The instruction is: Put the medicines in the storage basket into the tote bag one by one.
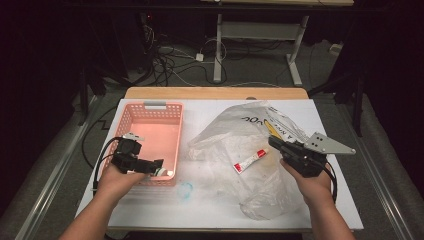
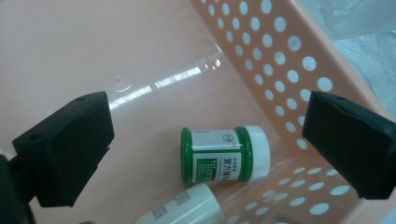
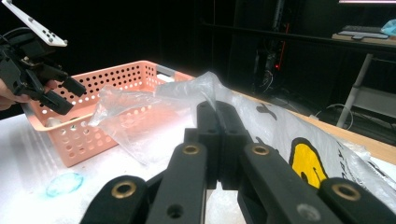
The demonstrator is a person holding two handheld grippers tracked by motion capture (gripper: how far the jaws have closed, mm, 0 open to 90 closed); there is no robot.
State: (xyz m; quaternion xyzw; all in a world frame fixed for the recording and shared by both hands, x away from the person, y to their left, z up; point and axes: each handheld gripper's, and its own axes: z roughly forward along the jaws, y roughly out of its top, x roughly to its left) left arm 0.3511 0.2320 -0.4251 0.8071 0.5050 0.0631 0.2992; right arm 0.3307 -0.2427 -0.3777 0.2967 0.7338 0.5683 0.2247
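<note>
My left gripper [image 1: 159, 167] hangs open over the near right corner of the pink perforated basket [image 1: 150, 120]. Between its wide jaws [image 2: 205, 116] a green jar with a white cap [image 2: 224, 154] lies on its side on the basket floor [image 2: 140, 46], untouched. A white bottle [image 2: 187, 207] lies just beside the jar. My right gripper [image 1: 272, 141] is shut on the edge of a clear plastic bag [image 1: 235, 145]. In the right gripper view the bag's film [image 3: 140, 121] peaks up at the closed tips [image 3: 217, 109]. A red and white tube [image 1: 251, 160] lies in the bag.
A small bluish clear disc [image 1: 185, 190] lies on the white table cover in front of the basket. The bag carries black lettering and a yellow smiley print [image 3: 306, 161]. Beyond the table's far wooden edge [image 1: 215, 92] are cables and desk legs on the floor.
</note>
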